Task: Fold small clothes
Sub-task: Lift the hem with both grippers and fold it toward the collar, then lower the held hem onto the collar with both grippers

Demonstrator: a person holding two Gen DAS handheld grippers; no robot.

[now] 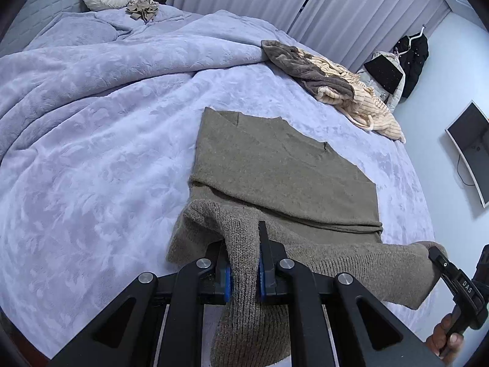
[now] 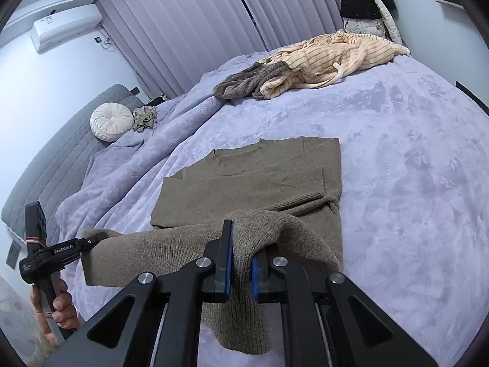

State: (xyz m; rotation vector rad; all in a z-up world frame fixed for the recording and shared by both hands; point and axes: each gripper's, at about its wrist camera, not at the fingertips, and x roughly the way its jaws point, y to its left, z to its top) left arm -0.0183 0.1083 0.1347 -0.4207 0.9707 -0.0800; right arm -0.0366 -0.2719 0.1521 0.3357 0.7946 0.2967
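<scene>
Knit sweater (image 1: 284,177) looks soft, floppy, fairly thick; left tool (image 1: 244,263) and right tool (image 2: 241,263) each clamp its hem corners, the best hold.

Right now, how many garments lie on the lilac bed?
4: olive knit sweater nearest, held; grey fleece garment and cream striped garment heaped at far edge; beige crumpled garment beside white pillow. Others may hide.

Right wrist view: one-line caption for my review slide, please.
Both grippers, right and left, lift the olive sweater's hem off the lavender blanket.
</scene>
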